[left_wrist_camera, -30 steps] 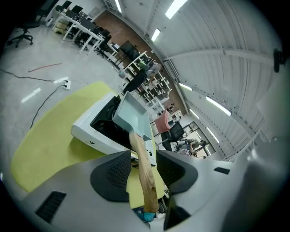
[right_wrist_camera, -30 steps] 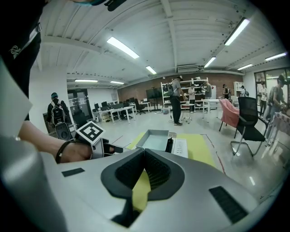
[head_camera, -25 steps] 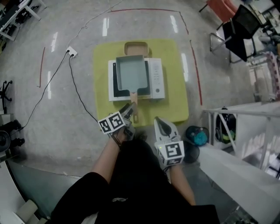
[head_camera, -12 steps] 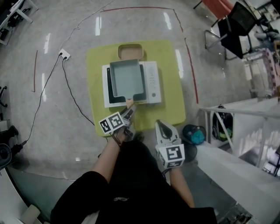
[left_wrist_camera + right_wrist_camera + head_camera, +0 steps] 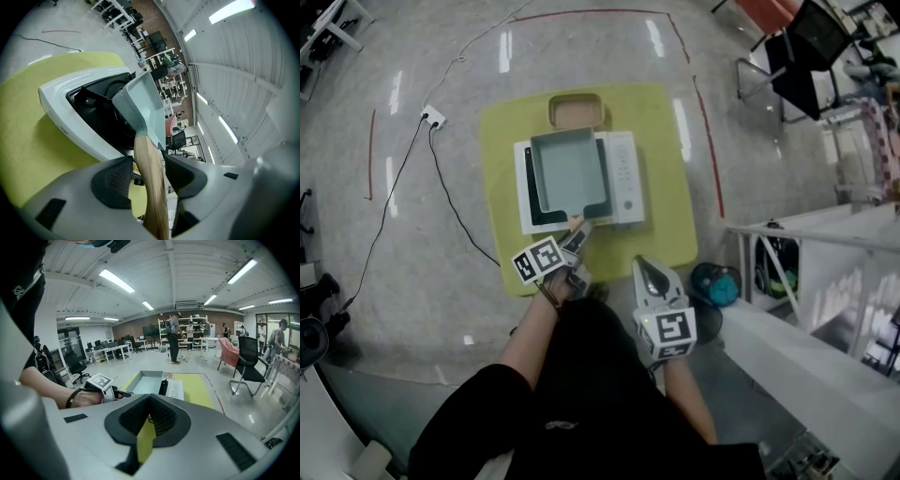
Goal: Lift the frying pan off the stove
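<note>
A rectangular pale teal frying pan [image 5: 570, 169] sits on a white single-burner stove [image 5: 625, 183] on a yellow mat [image 5: 666, 122]. Its wooden handle [image 5: 578, 222] points toward me. My left gripper [image 5: 576, 246] is shut on that handle. In the left gripper view the handle [image 5: 151, 187] runs between both ribbed pads [image 5: 112, 177], with the pan body [image 5: 143, 105] just beyond, over the stove [image 5: 65, 105]. I cannot tell whether the pan is clear of the burner. My right gripper [image 5: 652, 273] hovers near the mat's front edge, shut and empty [image 5: 150, 417].
A tan tray [image 5: 577, 111] lies on the mat behind the stove. A black cable [image 5: 455, 202] runs across the floor at left to a socket. A white shelf frame [image 5: 787, 253] and a blue-lidded container [image 5: 722, 286] stand at right, with chairs [image 5: 787, 47] beyond.
My left gripper has crept forward along the wooden handle toward the pan, covering more of it. My right gripper has stayed in place.
</note>
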Action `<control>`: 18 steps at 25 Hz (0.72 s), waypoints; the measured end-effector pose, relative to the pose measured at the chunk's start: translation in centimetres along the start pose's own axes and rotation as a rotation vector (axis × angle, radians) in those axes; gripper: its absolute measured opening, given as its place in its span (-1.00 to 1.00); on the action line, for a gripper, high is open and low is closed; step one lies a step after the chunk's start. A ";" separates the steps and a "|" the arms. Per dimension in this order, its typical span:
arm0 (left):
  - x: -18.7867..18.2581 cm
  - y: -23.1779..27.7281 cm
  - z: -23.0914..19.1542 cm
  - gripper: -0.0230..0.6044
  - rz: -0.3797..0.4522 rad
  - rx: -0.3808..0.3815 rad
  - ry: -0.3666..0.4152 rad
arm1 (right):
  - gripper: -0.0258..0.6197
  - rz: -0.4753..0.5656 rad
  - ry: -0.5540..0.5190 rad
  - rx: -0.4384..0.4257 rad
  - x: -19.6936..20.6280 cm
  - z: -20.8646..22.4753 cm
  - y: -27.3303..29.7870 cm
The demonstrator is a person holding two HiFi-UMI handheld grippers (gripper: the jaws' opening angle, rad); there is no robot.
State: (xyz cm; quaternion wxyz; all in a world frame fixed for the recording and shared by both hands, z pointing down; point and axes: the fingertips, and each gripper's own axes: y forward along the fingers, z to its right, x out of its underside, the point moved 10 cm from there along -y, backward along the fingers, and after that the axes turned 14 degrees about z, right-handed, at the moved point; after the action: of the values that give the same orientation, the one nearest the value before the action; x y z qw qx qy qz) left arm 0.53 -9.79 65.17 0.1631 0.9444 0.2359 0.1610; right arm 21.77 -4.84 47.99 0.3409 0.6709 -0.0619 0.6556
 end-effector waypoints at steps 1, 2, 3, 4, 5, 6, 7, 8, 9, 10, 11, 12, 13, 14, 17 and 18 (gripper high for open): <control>-0.1 0.1 -0.1 -0.15 0.001 0.002 -0.012 | -0.87 0.000 0.000 0.001 0.0 0.1 0.1; -0.2 0.2 -0.1 -0.15 0.002 0.003 -0.021 | -0.87 0.000 0.000 0.003 -0.1 0.1 0.2; -0.3 0.4 -0.1 -0.15 0.002 0.004 -0.029 | -0.87 -0.001 -0.001 0.005 -0.2 0.2 0.4; -0.4 0.5 -0.2 -0.15 0.001 0.003 -0.034 | -0.87 0.000 -0.001 0.005 -0.2 0.3 0.5; -0.5 0.6 -0.2 -0.15 0.000 0.003 -0.038 | -0.87 0.001 -0.001 0.005 -0.2 0.4 0.6; -0.5 0.6 -0.2 -0.15 0.000 0.002 -0.040 | -0.87 0.002 -0.002 0.006 -0.2 0.5 0.6; -0.6 0.7 -0.2 -0.15 -0.001 0.001 -0.040 | -0.87 0.002 -0.002 0.009 -0.2 0.5 0.7; -0.6 0.7 -0.2 -0.15 -0.004 0.002 -0.039 | -0.87 0.000 -0.003 0.010 -0.2 0.5 0.7; -0.6 0.8 -0.3 -0.15 -0.007 0.003 -0.040 | -0.87 -0.001 -0.002 0.009 0.0 0.5 0.8; -0.6 0.8 -0.3 -0.16 -0.012 0.006 -0.043 | -0.87 0.001 -0.002 0.006 0.1 0.5 0.8; -0.6 0.8 -0.4 -0.18 -0.016 0.008 -0.050 | -0.87 0.002 -0.001 0.004 0.1 0.5 0.9; -0.6 0.8 -0.6 -0.23 -0.019 0.009 -0.059 | -0.87 0.000 0.000 0.004 0.1 0.5 1.0; -0.7 0.8 -0.6 -0.27 -0.021 0.012 -0.067 | -0.87 -0.005 0.002 0.004 0.1 0.5 1.1; -0.7 0.8 -0.7 -0.28 -0.024 0.015 -0.073 | -0.87 -0.007 0.002 0.003 0.1 0.5 1.2; -0.7 0.8 -0.7 -0.28 -0.032 0.017 -0.076 | -0.87 -0.003 -0.002 0.000 0.1 0.5 1.3; -0.6 0.8 -0.7 -0.28 -0.035 0.018 -0.077 | -0.87 -0.002 -0.003 0.001 0.0 0.5 1.3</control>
State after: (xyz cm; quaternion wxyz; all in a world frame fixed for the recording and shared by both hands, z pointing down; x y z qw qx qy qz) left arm 0.04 -10.61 65.99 0.1665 0.9470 0.2472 0.1196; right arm 21.50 -6.11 48.55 0.3411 0.6722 -0.0615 0.6543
